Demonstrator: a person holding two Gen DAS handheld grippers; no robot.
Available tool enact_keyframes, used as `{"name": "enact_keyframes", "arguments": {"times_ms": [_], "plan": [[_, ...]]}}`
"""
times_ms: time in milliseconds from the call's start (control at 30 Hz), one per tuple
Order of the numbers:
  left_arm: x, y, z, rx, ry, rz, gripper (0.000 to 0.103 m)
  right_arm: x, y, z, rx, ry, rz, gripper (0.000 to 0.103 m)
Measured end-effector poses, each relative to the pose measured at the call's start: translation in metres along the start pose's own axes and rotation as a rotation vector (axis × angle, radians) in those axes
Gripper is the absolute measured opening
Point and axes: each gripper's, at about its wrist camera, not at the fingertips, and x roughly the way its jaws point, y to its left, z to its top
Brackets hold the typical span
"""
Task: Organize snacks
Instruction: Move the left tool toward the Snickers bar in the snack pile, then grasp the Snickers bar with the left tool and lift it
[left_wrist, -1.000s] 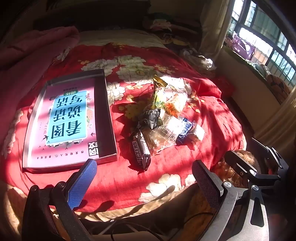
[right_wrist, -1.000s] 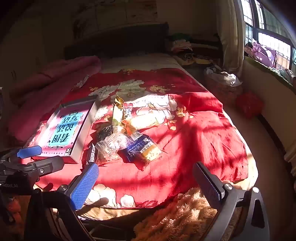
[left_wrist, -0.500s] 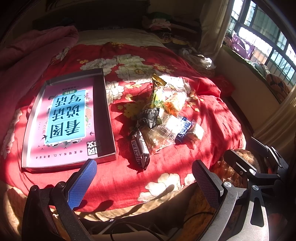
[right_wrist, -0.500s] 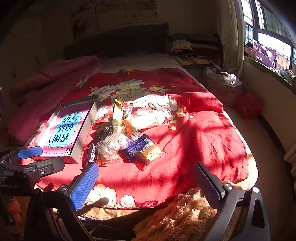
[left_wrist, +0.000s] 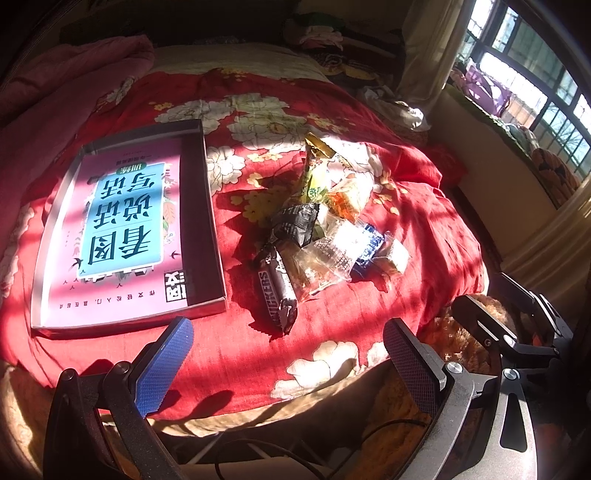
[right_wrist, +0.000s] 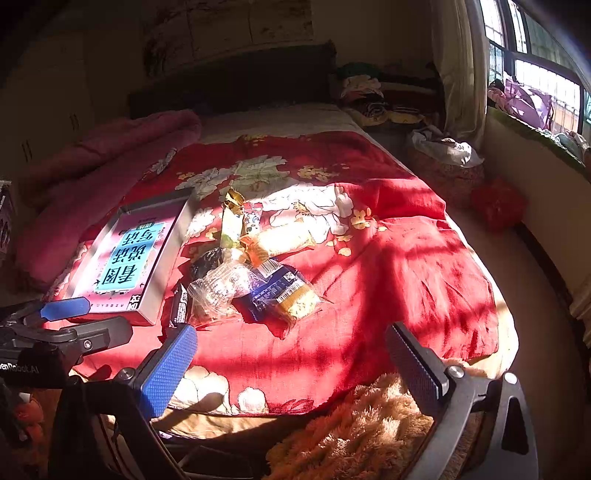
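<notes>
The job has not really begun. A heap of small wrapped snacks (left_wrist: 321, 236) lies in the middle of the bed with the red flowered blanket (left_wrist: 424, 229). At about 9 o'clock from the heap, just beside it but not touching, sits a flat grey cardboard tray with a pink and blue book inside (left_wrist: 199, 206). No snack is in the tray yet.

The left claw (left_wrist: 288, 365) is open wide and holds nothing. It hangs over the near edge of the bed, with the long brown chocolate bar in a shiny wrapper (left_wrist: 277, 291) at 12 o'clock from it. The right claw (right_wrist: 291, 369) is also wide and empty. The clear wrapped cake with a dark blue label (right_wrist: 284, 291) is at 12 o'clock from it.

I think this is the reaching step. Next, one claw should go down to the closest snack, maybe the chocolate bar, and pinch it gently. The wrappers are thin and slippery, and they overlap, so the claw should take only one.
</notes>
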Motion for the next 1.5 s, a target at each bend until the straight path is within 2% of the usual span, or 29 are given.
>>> {"name": "enact_keyframes", "arguments": {"times_ms": [267,333,433,500,567,800,1133,1167,1200,1233,1267,1333,1500], "plan": [[0.027,0.011,0.000,-0.075,0.107,-0.023,0.102,0.014,-0.006,0.005,0.012,0.037,-0.010,0.103],[0.035,0.011,0.003,-0.096,0.128,-0.073,0.096,0.017,-0.008,0.006,0.012,0.043,-0.013,0.103],[0.044,0.011,0.008,-0.095,0.138,-0.071,0.093,0.022,-0.011,0.009,0.011,0.053,-0.023,0.103],[0.051,0.010,0.011,-0.089,0.164,-0.087,0.073,0.024,-0.013,0.011,0.012,0.058,-0.024,0.103],[0.059,0.011,0.014,-0.099,0.192,-0.092,0.066,0.029,-0.015,0.014,0.012,0.069,-0.031,0.103],[0.073,0.013,0.020,-0.104,0.205,-0.045,0.062,0.047,-0.017,0.023,-0.024,0.113,-0.034,0.103],[0.084,0.009,0.027,-0.088,0.215,-0.004,0.061,0.081,-0.014,0.029,-0.116,0.235,-0.044,0.103],[0.084,0.009,0.028,-0.087,0.215,0.000,0.058,0.086,-0.014,0.029,-0.133,0.251,-0.048,0.102],[0.085,0.009,0.028,-0.089,0.217,-0.009,0.046,0.091,-0.012,0.030,-0.157,0.269,-0.053,0.102],[0.086,0.010,0.028,-0.097,0.227,-0.027,0.040,0.096,-0.010,0.030,-0.184,0.283,-0.056,0.101],[0.089,0.011,0.028,-0.110,0.236,-0.041,0.035,0.100,-0.008,0.030,-0.207,0.295,-0.057,0.099],[0.093,0.013,0.027,-0.129,0.243,-0.041,0.036,0.109,-0.005,0.030,-0.243,0.319,-0.048,0.095],[0.098,0.016,0.027,-0.159,0.245,-0.044,0.036,0.127,0.000,0.027,-0.284,0.378,-0.017,0.076]]}}
